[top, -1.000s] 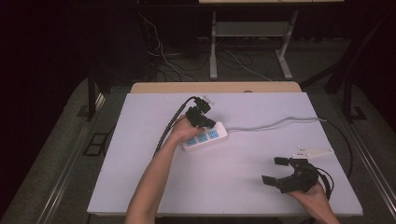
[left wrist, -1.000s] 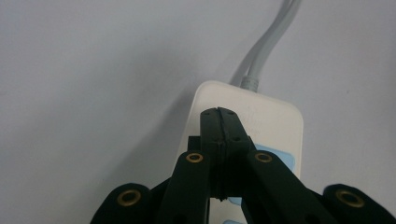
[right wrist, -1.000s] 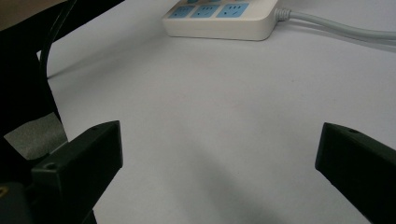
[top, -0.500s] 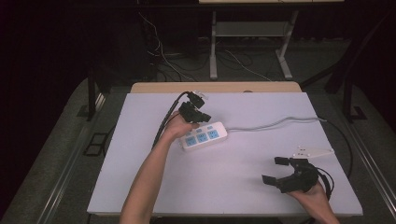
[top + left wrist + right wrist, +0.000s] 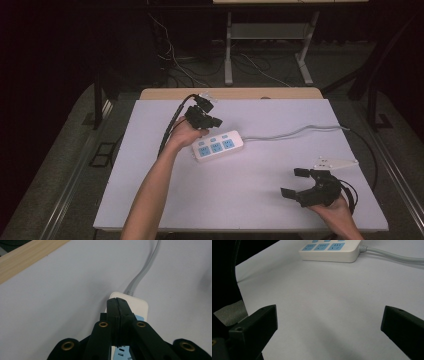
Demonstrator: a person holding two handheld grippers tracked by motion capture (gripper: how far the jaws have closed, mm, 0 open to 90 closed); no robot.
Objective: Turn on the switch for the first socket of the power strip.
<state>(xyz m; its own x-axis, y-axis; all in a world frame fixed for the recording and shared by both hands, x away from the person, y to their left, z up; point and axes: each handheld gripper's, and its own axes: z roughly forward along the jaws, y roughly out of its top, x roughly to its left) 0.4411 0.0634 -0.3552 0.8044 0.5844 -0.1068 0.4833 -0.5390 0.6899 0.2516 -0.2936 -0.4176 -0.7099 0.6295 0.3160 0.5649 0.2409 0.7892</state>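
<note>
One white table (image 5: 150, 200) carries the whole scene, and on it there is one power strip, one grey cord and two grippers, each in a person's hand. Furthest left in the high view is the left gripper (image 5: 216, 121), held above the table just beside the strip's left end, with its black cable trailing back along the forearm. In the left gripper view its jaws stand pressed flat together, tip against tip, with nothing between them, and they hang over the near end of the strip without a contact I can confirm. Next comes the single white power strip (image 5: 219, 145), lying flat a little left of the table's middle and slightly slanted; it shows three blue socket panels in a row, with small blue buttons along the far edge. From its right end the one grey cord (image 5: 295, 132) runs across the tabletop toward the right edge. Furthest right, near the front corner, sits the right gripper (image 5: 295, 182), well apart from the strip. Its jaws are spread wide, bare table showing between them in the right gripper view, and they hold and touch nothing; its grey three-cornered plate points toward the table's right edge
</note>
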